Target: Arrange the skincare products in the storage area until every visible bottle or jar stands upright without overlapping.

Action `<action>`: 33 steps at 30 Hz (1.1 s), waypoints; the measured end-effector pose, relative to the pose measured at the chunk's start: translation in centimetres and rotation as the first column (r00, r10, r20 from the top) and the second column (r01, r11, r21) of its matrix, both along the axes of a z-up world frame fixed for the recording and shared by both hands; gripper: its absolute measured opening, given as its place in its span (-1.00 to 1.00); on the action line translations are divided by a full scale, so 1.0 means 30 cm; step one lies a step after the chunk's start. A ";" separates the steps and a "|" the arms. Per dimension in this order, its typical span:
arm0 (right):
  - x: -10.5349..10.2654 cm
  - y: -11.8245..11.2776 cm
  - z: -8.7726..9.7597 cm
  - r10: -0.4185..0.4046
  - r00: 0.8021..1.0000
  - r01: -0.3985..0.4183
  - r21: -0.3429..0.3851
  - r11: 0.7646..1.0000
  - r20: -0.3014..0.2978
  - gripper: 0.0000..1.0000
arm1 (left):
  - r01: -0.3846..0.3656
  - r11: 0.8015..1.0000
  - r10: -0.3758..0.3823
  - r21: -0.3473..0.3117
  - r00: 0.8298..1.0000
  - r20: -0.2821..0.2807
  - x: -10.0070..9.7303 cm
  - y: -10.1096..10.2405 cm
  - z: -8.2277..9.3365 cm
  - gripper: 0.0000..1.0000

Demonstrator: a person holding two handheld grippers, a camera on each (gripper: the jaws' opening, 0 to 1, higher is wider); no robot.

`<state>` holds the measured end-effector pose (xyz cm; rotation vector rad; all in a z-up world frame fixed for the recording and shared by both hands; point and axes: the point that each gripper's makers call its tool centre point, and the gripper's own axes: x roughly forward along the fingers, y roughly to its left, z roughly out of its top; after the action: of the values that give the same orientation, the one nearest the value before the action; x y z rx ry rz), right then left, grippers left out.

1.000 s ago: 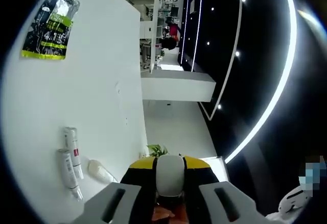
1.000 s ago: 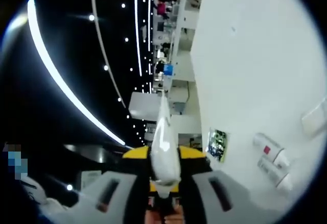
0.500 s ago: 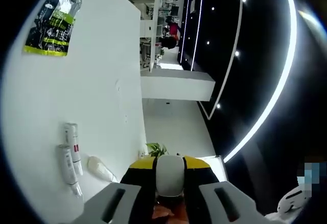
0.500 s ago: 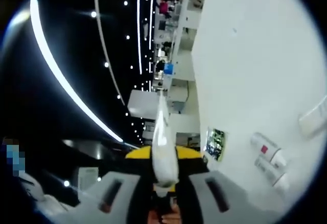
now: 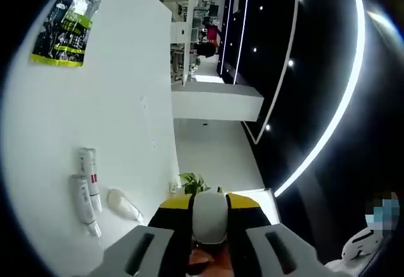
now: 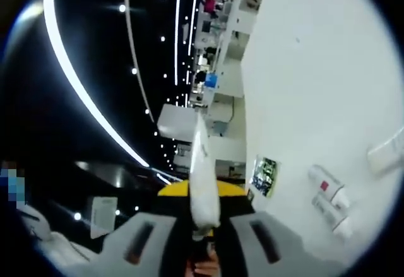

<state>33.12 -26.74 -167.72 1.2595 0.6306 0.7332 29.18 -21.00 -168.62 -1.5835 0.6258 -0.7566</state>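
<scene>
Jaws of my left gripper pinch a rounded white bottle; my right gripper clamps a slim white tube. Two red-marked tubes lie flat on the white table; a hasty set-down could topple either.

Around me a dark ceiling carries curved light strips and small spotlights; white counters and a potted plant stand beyond my white table.

Both views have drifted slightly, seemingly from hand motion, while the 2 tubes lie unmoved.
</scene>
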 end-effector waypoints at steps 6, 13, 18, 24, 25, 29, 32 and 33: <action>-0.005 -0.001 0.019 0.036 0.999 -0.036 -0.014 0.999 0.015 -0.83 | 0.055 0.998 -0.057 0.036 0.997 0.058 -0.022 -0.019 0.012 -0.59; -0.021 -0.001 0.051 0.119 0.991 -0.114 -0.074 0.991 0.061 -0.82 | 0.197 0.972 -0.212 0.128 0.970 0.115 -0.076 -0.058 0.010 -0.48; -0.056 0.003 0.058 0.230 0.971 -0.223 -0.096 0.970 0.065 -0.81 | 0.258 0.955 -0.279 0.148 0.948 0.151 -0.079 -0.073 0.051 -0.19; -0.117 0.018 0.029 0.387 0.920 -0.364 -0.231 0.902 0.063 -0.81 | 0.380 0.884 -0.439 0.272 0.876 0.199 -0.106 -0.104 0.063 -0.25; -0.131 0.026 0.028 0.418 0.906 -0.391 -0.254 0.885 0.063 -0.81 | 0.395 0.868 -0.463 0.300 0.862 0.206 -0.109 -0.115 0.062 -0.25; -0.155 0.047 0.049 0.466 0.882 -0.432 -0.273 0.860 0.072 -0.81 | 0.457 0.787 -0.568 0.415 0.800 0.195 -0.142 -0.153 0.016 -0.27; -0.163 0.052 0.072 0.497 0.862 -0.453 -0.291 0.843 0.098 -0.81 | 0.486 0.740 -0.620 0.465 0.760 0.193 -0.169 -0.181 -0.007 -0.26; -0.165 0.054 0.076 0.503 0.858 -0.456 -0.297 0.839 0.104 -0.81 | 0.489 0.737 -0.624 0.466 0.757 0.193 -0.171 -0.185 -0.007 -0.26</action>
<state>28.18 -25.12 -165.42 0.7776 0.8813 1.1273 24.04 -26.55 -168.82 -0.8461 0.9542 -1.2444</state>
